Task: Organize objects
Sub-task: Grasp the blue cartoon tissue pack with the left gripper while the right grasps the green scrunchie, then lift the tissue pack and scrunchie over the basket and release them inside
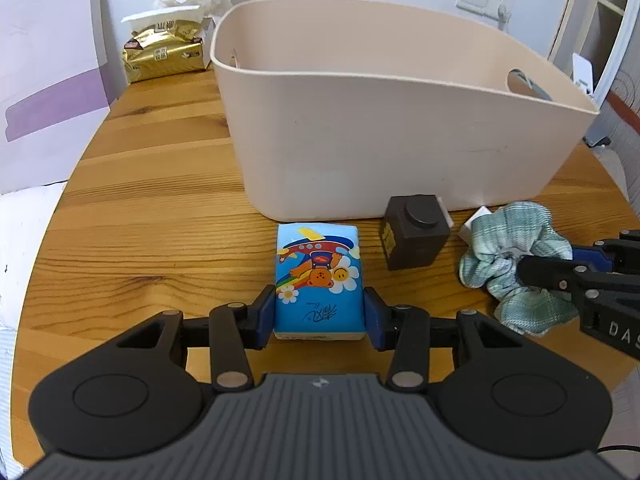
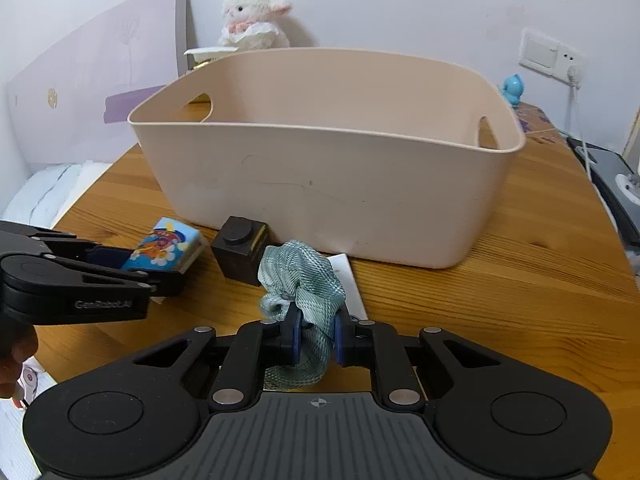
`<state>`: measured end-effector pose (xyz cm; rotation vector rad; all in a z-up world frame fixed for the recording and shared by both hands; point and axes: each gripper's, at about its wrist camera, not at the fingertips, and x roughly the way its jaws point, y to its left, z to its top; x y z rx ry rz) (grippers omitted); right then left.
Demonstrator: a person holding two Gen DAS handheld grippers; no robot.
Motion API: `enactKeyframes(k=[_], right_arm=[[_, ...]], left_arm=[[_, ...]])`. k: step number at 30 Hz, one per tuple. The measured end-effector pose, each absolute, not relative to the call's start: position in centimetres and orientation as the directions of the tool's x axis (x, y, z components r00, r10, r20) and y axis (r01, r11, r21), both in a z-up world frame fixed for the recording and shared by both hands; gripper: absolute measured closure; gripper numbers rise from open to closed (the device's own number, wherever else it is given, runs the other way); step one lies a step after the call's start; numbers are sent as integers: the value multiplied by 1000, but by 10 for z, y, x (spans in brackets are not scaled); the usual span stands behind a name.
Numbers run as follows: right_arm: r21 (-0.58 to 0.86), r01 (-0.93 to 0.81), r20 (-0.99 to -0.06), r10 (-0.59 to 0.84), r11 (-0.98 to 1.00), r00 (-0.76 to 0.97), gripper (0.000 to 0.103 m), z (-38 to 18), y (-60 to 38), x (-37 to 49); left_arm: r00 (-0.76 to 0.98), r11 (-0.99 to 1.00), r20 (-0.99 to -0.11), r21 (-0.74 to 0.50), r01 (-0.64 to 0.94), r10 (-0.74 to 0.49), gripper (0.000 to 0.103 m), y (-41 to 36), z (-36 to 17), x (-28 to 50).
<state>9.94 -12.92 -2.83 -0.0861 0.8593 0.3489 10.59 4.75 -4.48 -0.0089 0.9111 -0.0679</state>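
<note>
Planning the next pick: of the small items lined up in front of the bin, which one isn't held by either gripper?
The dark brown block, standing free between the blue tissue pack, clamped by the left gripper, and the green scrunchie, pinched by the right gripper.

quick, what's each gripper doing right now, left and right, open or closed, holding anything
Left gripper: closed on the blue tissue pack, which sits on the wooden table.
Right gripper: closed on the green scrunchie.

Home bedroom: plush lamb (image 2: 256, 16) and wall socket (image 2: 550, 56) beyond claw; bed linen (image 2: 48, 196) left of wooden surface (image 2: 520, 280).
</note>
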Motion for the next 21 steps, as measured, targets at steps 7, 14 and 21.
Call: enactKeyframes(k=[7,14,21], right_arm=[[77,-311,-708,272,947,652,88,-3,-152,80],[88,-286,-645,274,954,714,88,31,-173,71],[88,-270,-567,271,959,778,88,66,-188,72]], left_arm=[[659,997,-749,-33,68,-70,56,46,-20,79],[718,996,-692,-19,88,-76,56,44,13,62],[775,995,-626,-10,101,-85,56,38,45,59]])
